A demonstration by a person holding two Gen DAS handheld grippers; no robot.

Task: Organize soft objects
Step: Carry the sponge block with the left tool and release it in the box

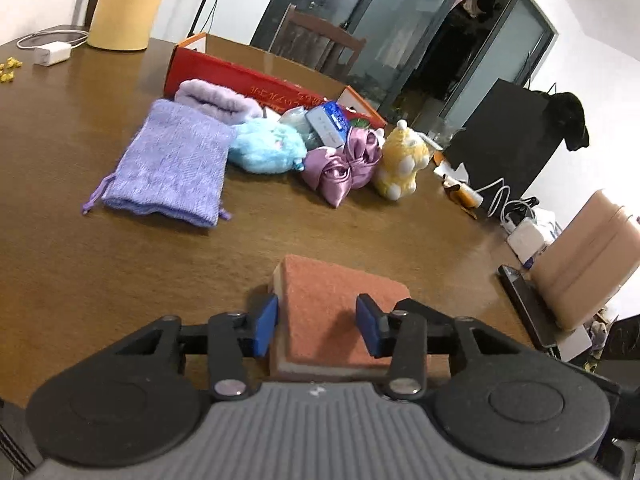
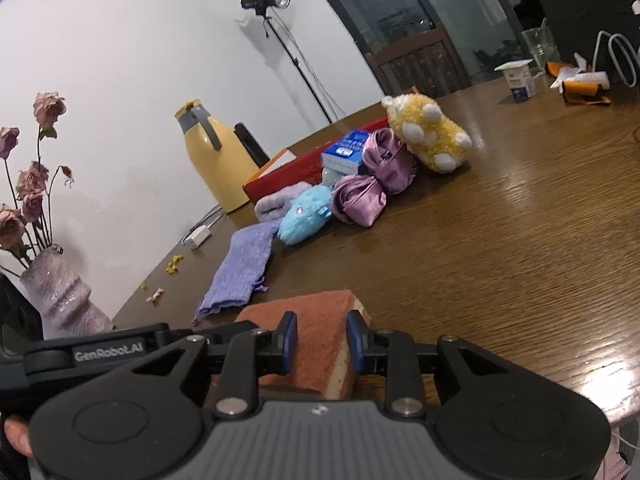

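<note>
A red-brown scouring sponge (image 1: 340, 312) lies on the wooden table (image 1: 100, 280) near its front edge. My left gripper (image 1: 317, 326) is open, its blue pads either side of the sponge, the left pad touching its edge. My right gripper (image 2: 322, 342) is open above the same sponge (image 2: 320, 332). Further back lie a purple knit pouch (image 1: 172, 162), a lilac towel roll (image 1: 218, 100), a blue plush (image 1: 268, 146), a purple satin bundle (image 1: 344, 166) and a yellow spotted plush (image 1: 402, 160). They also show in the right wrist view: pouch (image 2: 240, 272), blue plush (image 2: 306, 218), satin bundle (image 2: 370, 184), yellow plush (image 2: 428, 136).
An open red cardboard box (image 1: 256, 76) stands behind the soft things, with a blue-white carton (image 1: 328, 124) beside it. A yellow jug (image 2: 214, 164), a charger (image 1: 52, 54), a vase of flowers (image 2: 60, 296), a black box (image 1: 508, 140) and cables (image 1: 520, 216) ring the table.
</note>
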